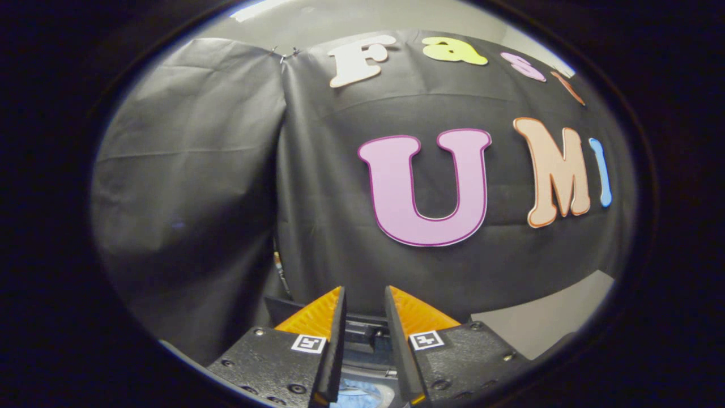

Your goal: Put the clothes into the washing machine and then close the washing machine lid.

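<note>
Black cloth wall (215,170) is hanging beyond the gripper (365,294), whose fingers are standing slightly apart, holding nothing. Low between them, a bit of blue fabric (357,394) is showing inside a dark machine (368,328). Square coded tags (308,343) are sitting on the finger mounts, carrying no readable words.

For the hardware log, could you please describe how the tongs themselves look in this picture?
The tongs are two wedge-shaped fingers with ribbed outer faces, tapering to thin tips. Each sits on a black block fastened with visible screws and bearing a small square black-and-white marker. A narrow gap separates the fingers. No cables or sleeve can be seen.
</note>
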`<state>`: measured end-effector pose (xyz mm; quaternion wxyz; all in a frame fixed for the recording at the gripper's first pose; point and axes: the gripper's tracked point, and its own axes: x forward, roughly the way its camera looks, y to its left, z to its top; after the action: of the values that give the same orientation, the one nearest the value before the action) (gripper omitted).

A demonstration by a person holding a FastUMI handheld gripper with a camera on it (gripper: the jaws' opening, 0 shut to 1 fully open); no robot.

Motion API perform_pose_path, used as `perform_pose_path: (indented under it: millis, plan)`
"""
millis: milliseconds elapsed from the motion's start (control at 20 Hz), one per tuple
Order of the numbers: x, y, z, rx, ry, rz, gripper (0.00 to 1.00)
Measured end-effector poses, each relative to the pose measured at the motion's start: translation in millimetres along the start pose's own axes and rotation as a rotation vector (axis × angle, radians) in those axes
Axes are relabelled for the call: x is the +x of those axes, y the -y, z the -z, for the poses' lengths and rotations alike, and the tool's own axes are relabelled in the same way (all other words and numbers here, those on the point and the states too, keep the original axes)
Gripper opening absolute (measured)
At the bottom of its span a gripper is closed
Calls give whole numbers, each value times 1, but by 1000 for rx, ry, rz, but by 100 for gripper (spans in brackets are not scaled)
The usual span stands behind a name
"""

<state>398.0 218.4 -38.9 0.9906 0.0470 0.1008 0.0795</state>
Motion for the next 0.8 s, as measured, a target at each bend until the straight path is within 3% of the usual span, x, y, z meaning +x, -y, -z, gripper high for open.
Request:
perform_pose_path:
  millis: [200,400,650,800]
  plan:
    - [50,11,22,-69,-3,92,41]
    - [82,7,56,-118,-67,111,43]
    - [102,18,100,-117,-148,148,45]
    - [104,19,100,-98,-146,160,44]
